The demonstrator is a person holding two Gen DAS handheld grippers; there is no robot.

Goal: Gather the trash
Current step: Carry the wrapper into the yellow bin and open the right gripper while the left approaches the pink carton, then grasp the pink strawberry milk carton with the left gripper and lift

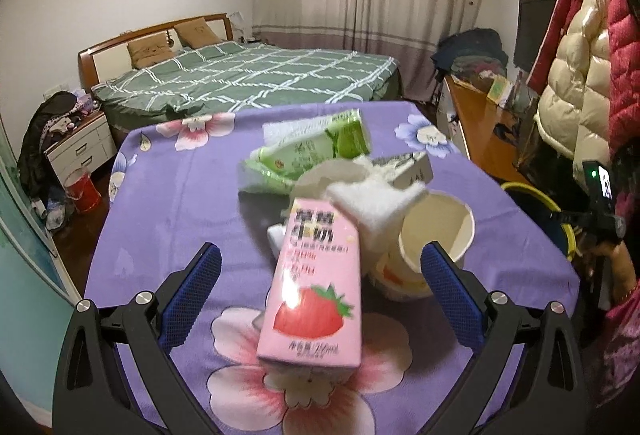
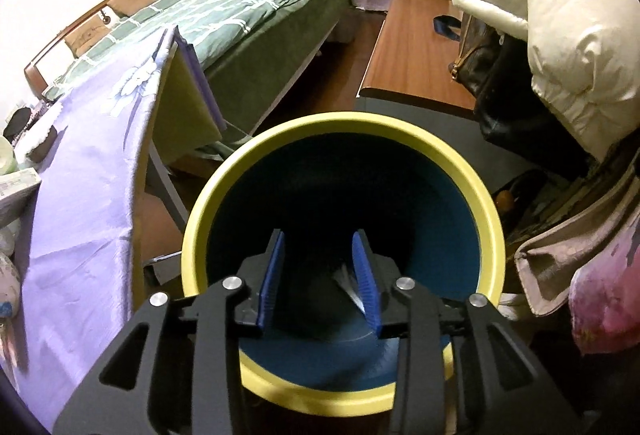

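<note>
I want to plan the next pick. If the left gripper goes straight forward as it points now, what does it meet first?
Most likely the pink carton, which lies between the open jaws of the left gripper; depth is uncertain.

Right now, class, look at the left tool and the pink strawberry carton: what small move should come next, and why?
Probably ease the left tool forward and close it on the pink strawberry carton. Its pads stand wide open on either side of the carton without touching it. The right tool hangs open over the yellow-rimmed bin, holding nothing, so the carton seems the next piece to collect.
</note>
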